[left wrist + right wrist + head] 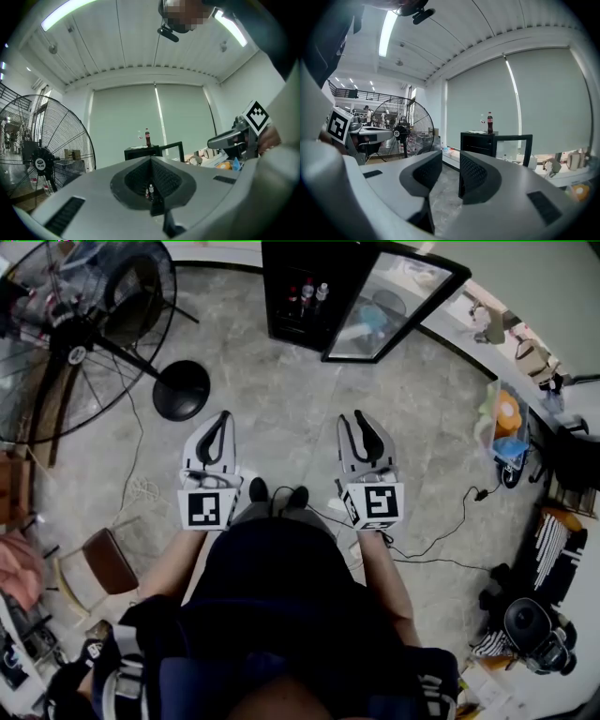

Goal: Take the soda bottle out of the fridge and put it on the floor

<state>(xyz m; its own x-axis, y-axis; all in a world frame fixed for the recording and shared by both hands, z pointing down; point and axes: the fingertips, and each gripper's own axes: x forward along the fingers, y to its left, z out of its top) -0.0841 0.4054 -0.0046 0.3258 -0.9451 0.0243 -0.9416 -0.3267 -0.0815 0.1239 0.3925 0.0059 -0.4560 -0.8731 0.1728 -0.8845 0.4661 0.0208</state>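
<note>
Facing fridge (pixel 292 282), left tool (pixel 222 417) closed, empty, right tool (pixel 352 416) slightly parted, empty

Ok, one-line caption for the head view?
Left gripper and right gripper point toward the open fridge with bottles inside, floor fan at left.

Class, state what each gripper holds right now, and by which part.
Nothing is held: the left gripper is shut on nothing, and the right gripper stands open and empty.

grey marbled floor (pixel 281 418); pedestal fan (pixel 70 352) at left; pale roller blinds (pixel 543 98) on far wall; ceiling strip light (pixel 387 33) lit.
</note>
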